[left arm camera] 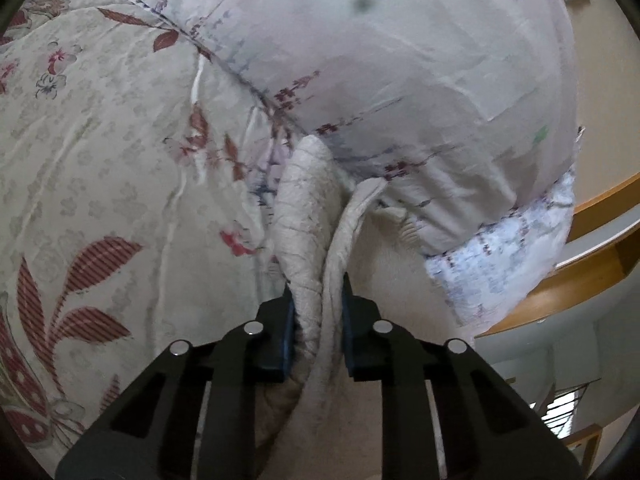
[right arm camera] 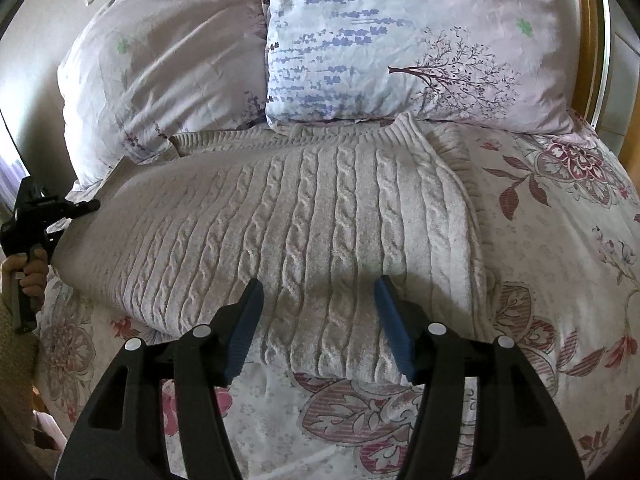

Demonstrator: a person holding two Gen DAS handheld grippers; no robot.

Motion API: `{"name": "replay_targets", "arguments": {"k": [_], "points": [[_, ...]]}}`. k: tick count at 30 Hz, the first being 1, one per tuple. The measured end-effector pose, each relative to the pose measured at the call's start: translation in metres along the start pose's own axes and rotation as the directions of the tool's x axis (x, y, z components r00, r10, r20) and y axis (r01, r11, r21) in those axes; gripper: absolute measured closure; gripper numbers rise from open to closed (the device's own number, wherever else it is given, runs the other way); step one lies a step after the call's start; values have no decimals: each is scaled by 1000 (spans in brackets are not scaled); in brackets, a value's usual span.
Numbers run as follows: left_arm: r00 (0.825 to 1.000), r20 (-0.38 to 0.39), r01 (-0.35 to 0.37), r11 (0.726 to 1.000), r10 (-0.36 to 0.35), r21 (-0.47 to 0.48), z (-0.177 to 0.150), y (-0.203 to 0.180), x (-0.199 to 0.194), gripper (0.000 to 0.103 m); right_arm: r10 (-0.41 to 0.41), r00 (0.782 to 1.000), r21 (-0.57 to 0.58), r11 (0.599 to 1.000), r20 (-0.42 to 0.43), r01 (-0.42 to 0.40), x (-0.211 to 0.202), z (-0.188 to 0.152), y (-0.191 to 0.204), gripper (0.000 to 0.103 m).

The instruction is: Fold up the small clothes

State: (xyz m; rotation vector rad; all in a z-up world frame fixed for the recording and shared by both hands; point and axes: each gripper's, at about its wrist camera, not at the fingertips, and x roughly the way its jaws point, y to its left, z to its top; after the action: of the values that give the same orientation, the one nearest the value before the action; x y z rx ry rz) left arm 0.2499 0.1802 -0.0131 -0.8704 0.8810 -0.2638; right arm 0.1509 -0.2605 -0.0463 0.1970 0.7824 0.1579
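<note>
Clamped on a bunched fold of cream knit, the left gripper (left arm camera: pixel 318 300) has its blue pads pressed into the fabric from both sides, and the pinched edge rises ahead of it toward the pale floral pillow (left arm camera: pixel 400 72). In the right wrist view that same gripper sits at the sweater's far left edge, held in a hand (right arm camera: pixel 30 272). The right gripper (right arm camera: pixel 318 292) hangs over the near edge of the cable-knit sweater (right arm camera: pixel 304 208) with its jaws apart and nothing between them — the pads are clear of the knit. The sweater lies flat across the flowered bedspread (right arm camera: pixel 560 240), its ribbed top edge up against the two pillows (right arm camera: pixel 400 40) at the head of the bed and its lower hem toward the foot. It looks thick, soft and floppy, fairly weighty for a small garment; it should sag and drag rather than hold a line, and the chunky cables ought to give the pads good purchase without slipping. A sound place to take hold is the near hem or a side seam, gathering both layers at once — a shallow pinch would likely lift only the top layer and skew the fold.
</note>
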Motion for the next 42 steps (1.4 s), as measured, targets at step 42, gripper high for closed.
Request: {"name": "replay_targets", "arguments": {"k": [42], "points": [[955,-211,239,963,-210,123,-105,-182,120,83,11,996,24,1000,89,-13,-30,2,-15,43]]}}
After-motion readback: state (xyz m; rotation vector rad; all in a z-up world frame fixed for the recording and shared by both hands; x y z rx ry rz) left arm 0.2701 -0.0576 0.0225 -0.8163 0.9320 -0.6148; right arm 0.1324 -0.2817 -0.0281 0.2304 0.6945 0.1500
